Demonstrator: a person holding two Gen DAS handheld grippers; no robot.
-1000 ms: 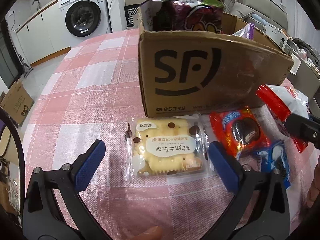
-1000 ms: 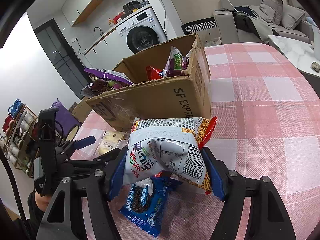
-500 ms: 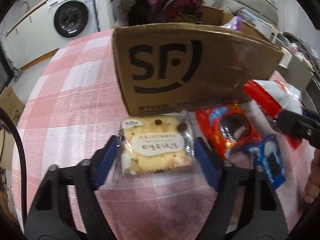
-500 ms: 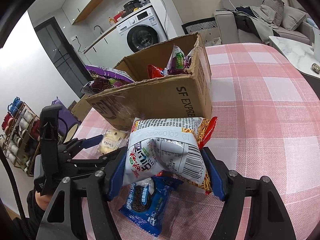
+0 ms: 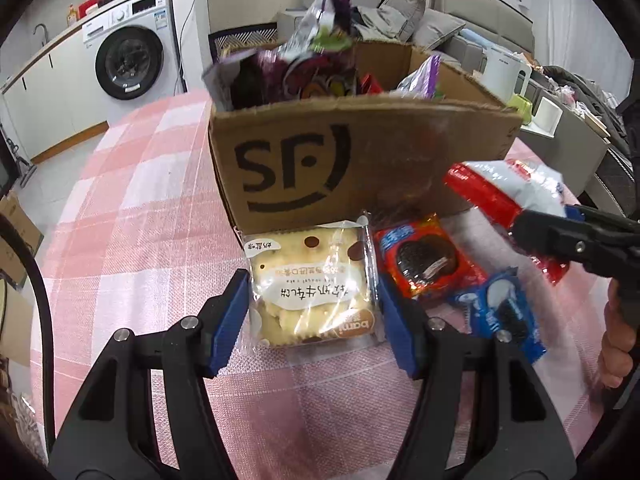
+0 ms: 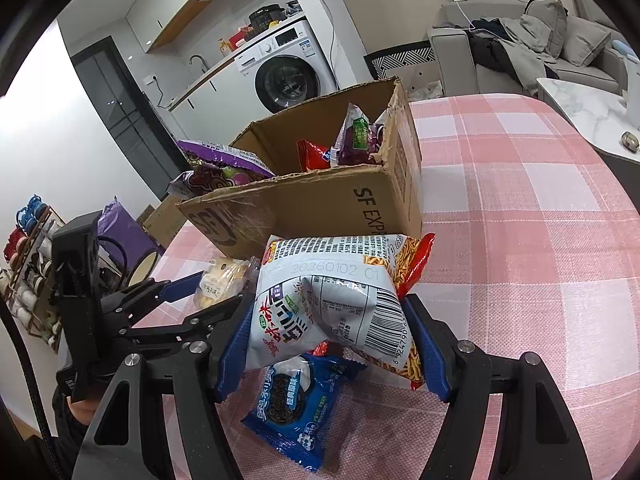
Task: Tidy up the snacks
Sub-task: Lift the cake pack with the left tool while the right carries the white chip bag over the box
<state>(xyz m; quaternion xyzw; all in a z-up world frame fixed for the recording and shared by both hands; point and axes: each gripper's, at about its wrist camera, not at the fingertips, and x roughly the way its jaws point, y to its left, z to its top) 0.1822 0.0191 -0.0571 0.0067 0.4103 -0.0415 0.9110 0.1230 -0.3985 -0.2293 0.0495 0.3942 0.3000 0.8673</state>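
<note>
Left wrist view: our left gripper (image 5: 312,312) pinched the biscuit packet (image 5: 312,286) between its jaws on the counter (image 5: 132,208), the cardboard box (image 5: 360,164) of snacks touching it at 12 o'clock and a red cookie pack (image 5: 430,262) just beside it at 3 o'clock. Right wrist view: our right gripper (image 6: 330,340) clamped the chip bag (image 6: 332,300), with a blue cookie pack (image 6: 296,404) below at 6 o'clock.
</note>
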